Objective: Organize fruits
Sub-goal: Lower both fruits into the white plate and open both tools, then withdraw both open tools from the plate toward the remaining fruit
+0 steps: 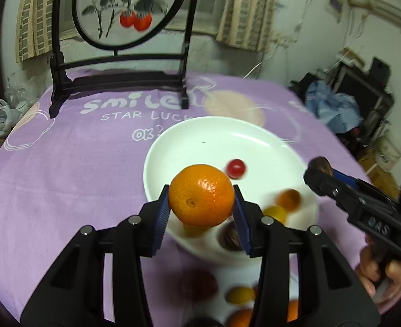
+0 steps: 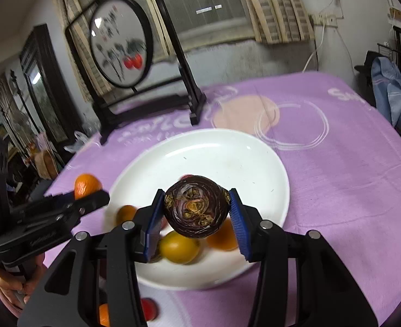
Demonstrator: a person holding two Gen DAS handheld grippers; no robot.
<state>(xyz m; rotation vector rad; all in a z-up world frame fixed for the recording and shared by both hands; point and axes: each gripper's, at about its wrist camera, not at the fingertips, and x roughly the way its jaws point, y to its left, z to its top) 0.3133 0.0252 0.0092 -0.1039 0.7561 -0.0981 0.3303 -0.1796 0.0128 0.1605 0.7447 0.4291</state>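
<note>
Holding a tangerine (image 1: 201, 195) tight in your left gripper (image 1: 201, 207), you hang it over the white plate (image 1: 200, 133). Your right gripper (image 2: 197, 212) squeezes a dark purple passion fruit (image 2: 196, 207) above the plate too. A cherry tomato (image 1: 235, 167) and some small fruits already sit there. More fruits wait below the plate.

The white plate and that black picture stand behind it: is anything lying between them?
Nothing: only bare purple tablecloth between the plate and the stand, in both views.

Orange mandarin (image 1: 201, 199) and dark purple passion fruit (image 2: 196, 207) held above white plate (image 2: 227, 147).
</note>
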